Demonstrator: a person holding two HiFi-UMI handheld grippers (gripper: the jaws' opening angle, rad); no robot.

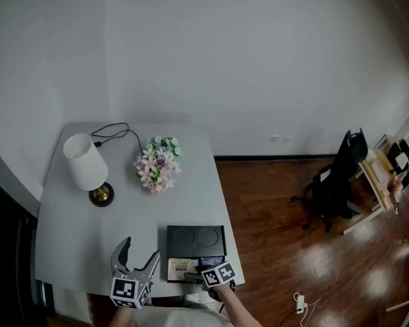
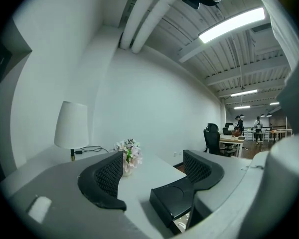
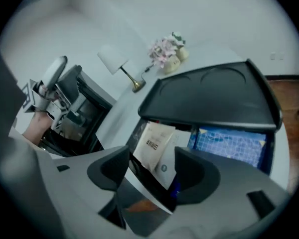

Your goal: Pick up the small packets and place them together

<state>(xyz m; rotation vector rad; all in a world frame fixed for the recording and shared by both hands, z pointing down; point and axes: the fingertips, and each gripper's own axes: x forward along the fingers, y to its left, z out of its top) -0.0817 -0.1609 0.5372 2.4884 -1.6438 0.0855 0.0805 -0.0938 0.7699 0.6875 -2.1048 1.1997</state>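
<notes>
1. Worked at a grey table (image 1: 68, 237) in a white-walled corner, with wood floor off to the right.
2. Held the right gripper (image 3: 152, 167) at the open front of the black box (image 1: 195, 241), jaws part-way apart and straddling the upright beige packet (image 3: 153, 142) and the white packet (image 3: 165, 167) just beside it. Could not tell whether either pad touched them.
3. Held the left gripper (image 2: 154, 171) over bare tabletop beside the box, jaws wide and empty.
4. Judged the step in hand to be the grasp. Needed to take one packet only, pinch it near its top edge and close gently so as not to crumple it. Needed then to draw it out clear of the overhanging lid.
5. Thought it best to fix on one bare spot of table for the pile and bring every packet there.
6. Counted three packets in sight: one beige, one white and one blue patterned packet (image 3: 229, 146). Suspected more under the lid.
7. Counted besides one box, one lamp (image 1: 85, 162), one bunch of flowers (image 1: 158, 163) and two grippers.
</notes>
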